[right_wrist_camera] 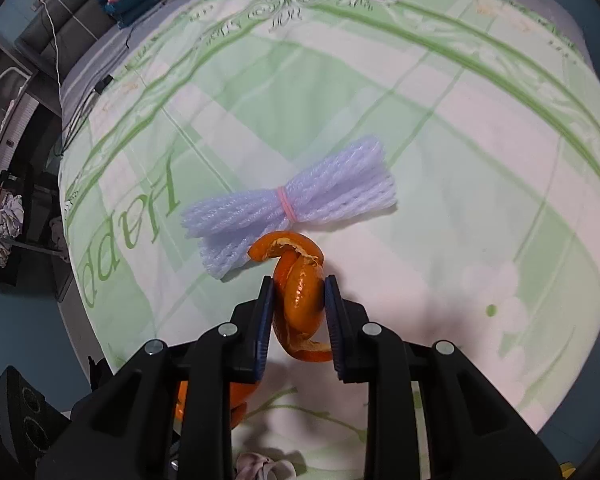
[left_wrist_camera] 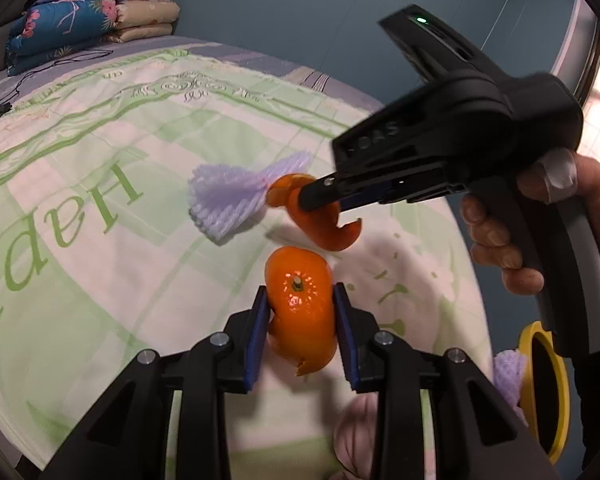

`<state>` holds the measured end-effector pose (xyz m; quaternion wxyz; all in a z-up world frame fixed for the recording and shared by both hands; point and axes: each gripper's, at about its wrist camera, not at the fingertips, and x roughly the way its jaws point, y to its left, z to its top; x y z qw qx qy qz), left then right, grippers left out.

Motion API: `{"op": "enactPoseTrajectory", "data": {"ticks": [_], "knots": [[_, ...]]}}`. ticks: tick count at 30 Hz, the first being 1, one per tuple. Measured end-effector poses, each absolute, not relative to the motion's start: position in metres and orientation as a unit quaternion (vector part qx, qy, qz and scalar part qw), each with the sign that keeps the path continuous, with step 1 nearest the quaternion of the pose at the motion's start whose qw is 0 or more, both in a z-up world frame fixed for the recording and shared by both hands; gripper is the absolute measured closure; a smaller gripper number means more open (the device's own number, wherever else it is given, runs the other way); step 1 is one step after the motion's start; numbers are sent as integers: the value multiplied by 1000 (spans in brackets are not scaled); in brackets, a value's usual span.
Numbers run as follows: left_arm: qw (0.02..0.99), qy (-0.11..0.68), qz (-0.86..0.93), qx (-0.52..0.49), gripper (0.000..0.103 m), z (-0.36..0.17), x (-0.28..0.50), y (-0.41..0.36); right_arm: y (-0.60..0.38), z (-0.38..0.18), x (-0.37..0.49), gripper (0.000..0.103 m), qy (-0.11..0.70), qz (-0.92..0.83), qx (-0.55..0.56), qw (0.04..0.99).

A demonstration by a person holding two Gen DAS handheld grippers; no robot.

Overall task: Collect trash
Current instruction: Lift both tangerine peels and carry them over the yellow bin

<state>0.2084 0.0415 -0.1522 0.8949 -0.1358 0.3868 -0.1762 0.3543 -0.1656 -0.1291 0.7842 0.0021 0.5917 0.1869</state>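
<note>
Left gripper [left_wrist_camera: 300,320] jaws pinch an orange peel with stem [left_wrist_camera: 300,300] above the bed [left_wrist_camera: 100,240]. Right gripper [right_wrist_camera: 299,316] jaws pinch a curled peel strip [right_wrist_camera: 298,300], just beside the purple foam net [right_wrist_camera: 288,204] lying on the bed.

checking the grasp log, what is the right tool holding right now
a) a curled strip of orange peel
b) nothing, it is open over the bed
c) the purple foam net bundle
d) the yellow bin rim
a: in the right wrist view the right tool is shut on a curled orange peel strip, while the purple foam net bundle lies apart on the bedspread beyond it.
</note>
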Motion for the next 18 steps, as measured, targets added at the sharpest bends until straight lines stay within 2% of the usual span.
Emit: {"op": "enactPoseTrajectory", "data": {"ticks": [18], "knots": [[941,244,-212,-104,73,-24,120,28,-278,12,209,79,423,195,77,881]]}}
